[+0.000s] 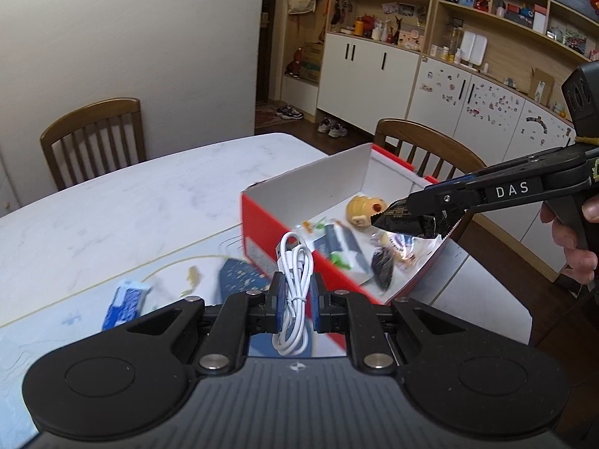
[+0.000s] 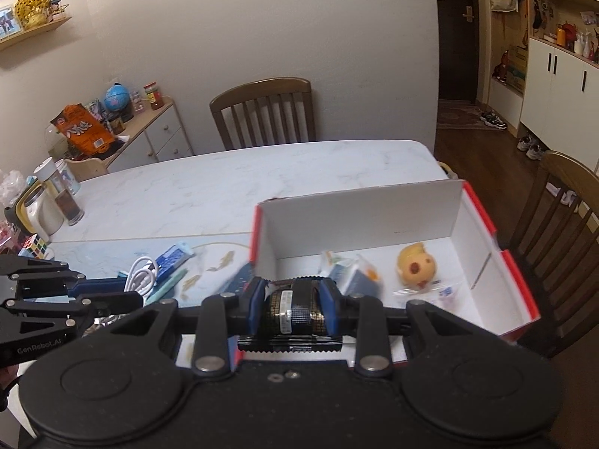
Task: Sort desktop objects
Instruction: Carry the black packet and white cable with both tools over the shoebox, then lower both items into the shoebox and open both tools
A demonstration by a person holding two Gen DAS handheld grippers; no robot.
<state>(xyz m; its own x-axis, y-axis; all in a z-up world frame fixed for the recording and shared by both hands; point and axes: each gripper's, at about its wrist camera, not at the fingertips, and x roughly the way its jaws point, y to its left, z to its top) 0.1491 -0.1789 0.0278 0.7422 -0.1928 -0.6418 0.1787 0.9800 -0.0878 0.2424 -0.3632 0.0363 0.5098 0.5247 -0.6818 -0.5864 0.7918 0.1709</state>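
My left gripper (image 1: 297, 284) is shut on a coiled white USB cable (image 1: 294, 262), held just short of the near wall of a red box with a white inside (image 1: 262, 220). My right gripper (image 2: 294, 295) is shut on a black snack packet with gold print (image 2: 292, 308), over the box's (image 2: 359, 205) near left corner. In the left wrist view the right gripper (image 1: 408, 220) hangs over the box's contents. Inside the box lie a yellow toy head (image 2: 415, 267), small packets and a dark item. The left gripper (image 2: 112, 295) and its cable (image 2: 140, 275) show at the left.
A blue packet (image 1: 125, 301) and a dark blue patterned item (image 1: 239, 277) lie on the white marble table (image 1: 131, 194), left of the box. Jars, a white jug (image 2: 41, 209) and a Rubik's cube (image 2: 32, 247) stand at the table's far left. Wooden chairs (image 2: 262, 112) ring the table.
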